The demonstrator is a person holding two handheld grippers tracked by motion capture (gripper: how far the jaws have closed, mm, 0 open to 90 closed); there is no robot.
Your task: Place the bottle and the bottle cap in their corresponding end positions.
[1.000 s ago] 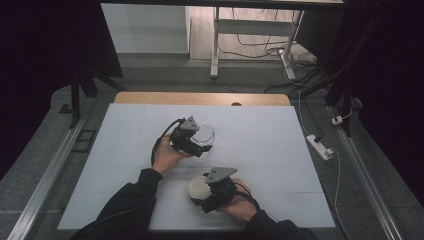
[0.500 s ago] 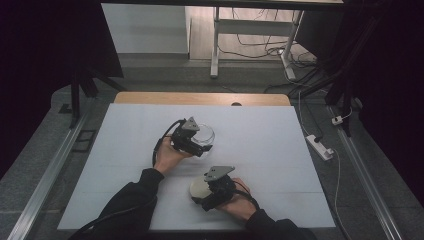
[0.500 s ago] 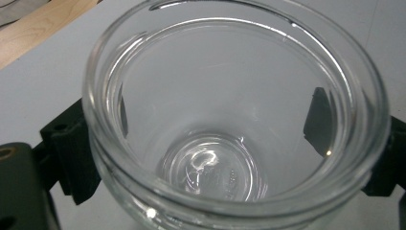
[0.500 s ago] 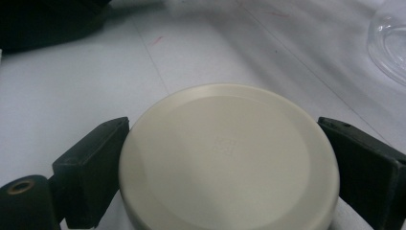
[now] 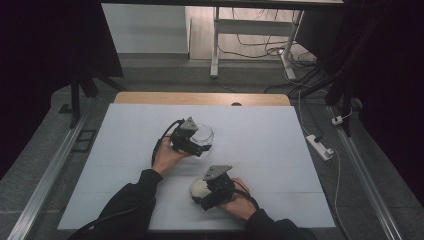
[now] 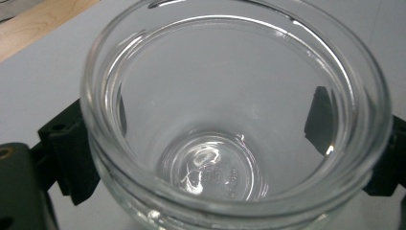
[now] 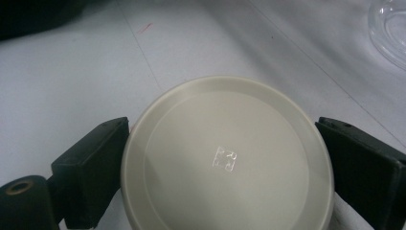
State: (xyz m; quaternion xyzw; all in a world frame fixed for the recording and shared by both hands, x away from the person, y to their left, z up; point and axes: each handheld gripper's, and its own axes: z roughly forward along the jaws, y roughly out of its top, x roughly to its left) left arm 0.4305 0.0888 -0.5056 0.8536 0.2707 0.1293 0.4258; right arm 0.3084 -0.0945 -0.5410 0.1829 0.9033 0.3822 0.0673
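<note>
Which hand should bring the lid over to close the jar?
Right. The right gripper already brackets the cream lid, while the left gripper clasps the empty glass jar, steadying it upright on the table.

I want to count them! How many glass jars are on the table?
1. The glass jar stands open near the table's middle, between the left gripper's jaws. The cream lid lies apart, nearer the person.
</note>
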